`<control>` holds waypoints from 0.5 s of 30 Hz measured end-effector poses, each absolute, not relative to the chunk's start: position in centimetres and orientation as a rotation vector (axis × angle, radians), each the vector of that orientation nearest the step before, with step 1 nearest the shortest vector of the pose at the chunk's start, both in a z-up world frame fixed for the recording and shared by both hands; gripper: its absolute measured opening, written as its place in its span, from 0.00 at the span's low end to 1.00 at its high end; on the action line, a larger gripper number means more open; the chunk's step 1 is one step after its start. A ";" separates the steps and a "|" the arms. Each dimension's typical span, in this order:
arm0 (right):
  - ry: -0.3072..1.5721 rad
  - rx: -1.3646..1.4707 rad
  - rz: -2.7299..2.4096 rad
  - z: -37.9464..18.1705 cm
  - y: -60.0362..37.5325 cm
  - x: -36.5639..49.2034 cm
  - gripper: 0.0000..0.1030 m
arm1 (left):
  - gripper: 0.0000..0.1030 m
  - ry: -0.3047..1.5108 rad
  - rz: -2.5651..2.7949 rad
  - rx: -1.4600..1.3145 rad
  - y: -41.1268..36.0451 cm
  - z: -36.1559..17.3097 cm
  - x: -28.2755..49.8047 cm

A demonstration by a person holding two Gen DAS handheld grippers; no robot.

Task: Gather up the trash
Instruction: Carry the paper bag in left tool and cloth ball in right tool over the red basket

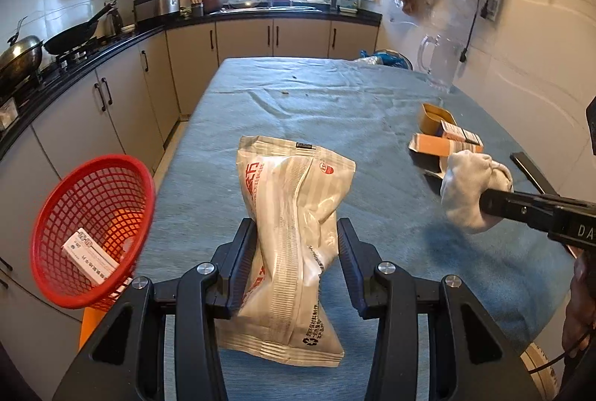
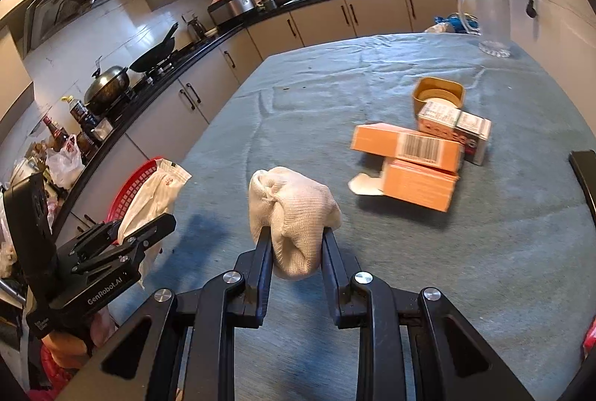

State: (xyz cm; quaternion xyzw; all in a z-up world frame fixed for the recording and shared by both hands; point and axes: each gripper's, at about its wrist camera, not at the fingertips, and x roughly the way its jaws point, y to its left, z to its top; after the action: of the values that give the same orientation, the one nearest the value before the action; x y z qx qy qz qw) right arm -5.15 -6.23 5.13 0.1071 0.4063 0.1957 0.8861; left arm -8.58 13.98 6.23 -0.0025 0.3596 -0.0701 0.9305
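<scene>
My left gripper [image 1: 296, 244] is shut on a crumpled white snack wrapper [image 1: 294, 215] with red print, held above the blue tablecloth [image 1: 298, 95]. Left of it, off the table's edge, a red mesh basket [image 1: 93, 229] holds a small white box [image 1: 89, 257]. My right gripper [image 2: 296, 241] is shut on a balled white cloth [image 2: 294, 211]; the same cloth [image 1: 473, 188] shows at the right of the left wrist view. In the right wrist view the left gripper [image 2: 156, 226] carries the wrapper [image 2: 149, 200] in front of the basket [image 2: 130, 192].
Orange cartons [image 2: 409, 159], a small printed box [image 2: 454, 129] and a brown tub [image 2: 439, 95] lie on the table's right half. A glass pitcher [image 2: 488, 17] stands at the far right corner. Kitchen counters with pans [image 1: 70, 36] run along the left.
</scene>
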 end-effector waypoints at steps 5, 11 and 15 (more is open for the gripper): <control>0.855 0.200 0.435 5.4 -4.2 -4.4 0.26 | 0.42 0.714 -0.110 -0.035 16.3 7.0 -8.6; 0.861 0.168 0.475 5.8 -1.5 -3.6 0.26 | 0.42 0.694 -0.050 -0.062 19.5 7.7 -8.7; 0.870 0.153 0.504 5.9 0.3 -3.1 0.26 | 0.42 0.676 -0.006 -0.083 22.0 8.2 -8.9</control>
State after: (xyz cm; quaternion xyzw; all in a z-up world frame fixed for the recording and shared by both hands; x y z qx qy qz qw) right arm -3.08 0.26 5.86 0.0732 0.4167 0.2411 0.8734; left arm -8.95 22.00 8.23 -0.0408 0.3315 -0.0028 0.9426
